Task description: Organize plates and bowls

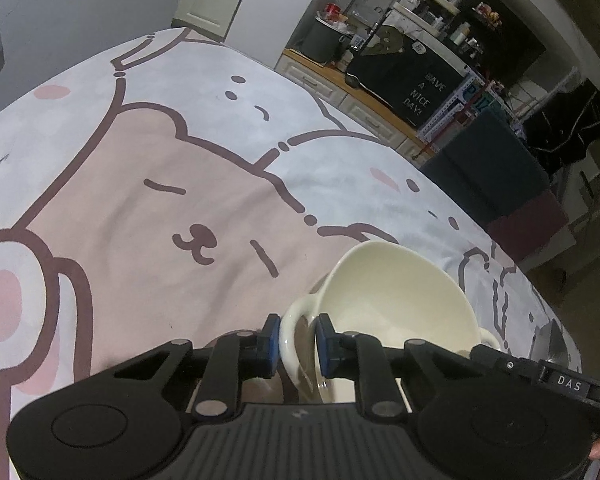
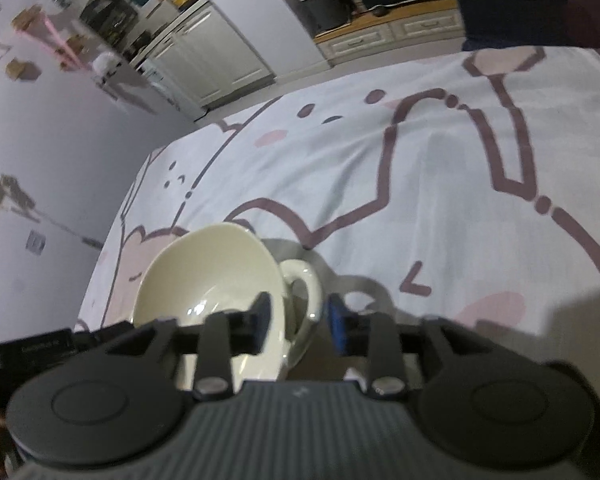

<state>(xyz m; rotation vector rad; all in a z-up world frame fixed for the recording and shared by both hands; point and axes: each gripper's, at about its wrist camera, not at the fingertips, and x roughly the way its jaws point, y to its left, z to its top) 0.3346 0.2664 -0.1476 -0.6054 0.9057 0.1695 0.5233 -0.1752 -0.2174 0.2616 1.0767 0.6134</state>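
My left claw (image 1: 298, 346) pinches the bowl's (image 1: 396, 300) handle (image 1: 294, 320) above the bed (image 1: 140, 200), my right claw (image 2: 298, 320) stands open around the other handle (image 2: 306, 284), so I close it squarely before lifting level.

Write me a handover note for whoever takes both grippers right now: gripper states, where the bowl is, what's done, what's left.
Left gripper: shut on the near loop handle of the cream two-handled bowl.
Right gripper: open, straddling the opposite handle, pads not pressing.
Bowl: tilted above the cartoon-print bedsheet, carried by the left side only.
Done: left grasp secured.
Left: probably close the right gripper, level the bowl, place it. No plates or other bowls visible.
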